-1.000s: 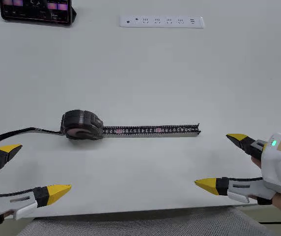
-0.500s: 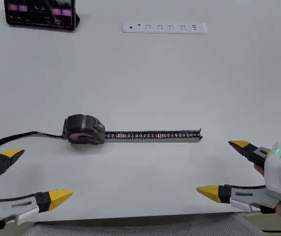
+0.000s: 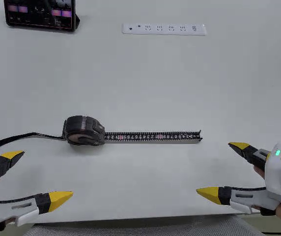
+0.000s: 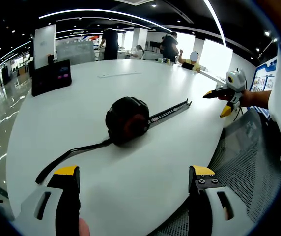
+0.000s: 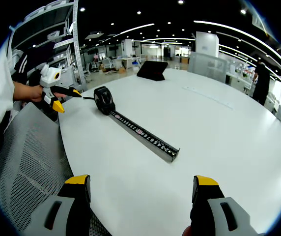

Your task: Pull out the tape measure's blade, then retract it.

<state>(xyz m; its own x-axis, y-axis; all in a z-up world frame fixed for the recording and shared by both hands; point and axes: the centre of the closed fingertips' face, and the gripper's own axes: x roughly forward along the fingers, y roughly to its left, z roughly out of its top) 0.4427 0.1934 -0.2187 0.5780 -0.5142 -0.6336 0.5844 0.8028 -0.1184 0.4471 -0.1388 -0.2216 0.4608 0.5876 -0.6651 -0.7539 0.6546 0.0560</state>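
Black round-cased tape measure lies on the white tabletop, its blade run out toward 3 o'clock; left gripper at its 7 o'clock, right gripper at 4 o'clock; both jaws wide open, empty, well apart from it; tape and grippers unmoved since earlier.

A white table spreads across the head view. Near its far edge a white power strip lies flat, its row of sockets facing up. To the left of the strip and well apart from it, a dark tablet stands propped, its screen lit with pink and purple tiles. At the table's near edge the grey mesh of a chair shows. In the left gripper view, people stand beyond the table in an open office under long ceiling light strips. The right gripper view shows metal shelving at the upper left.
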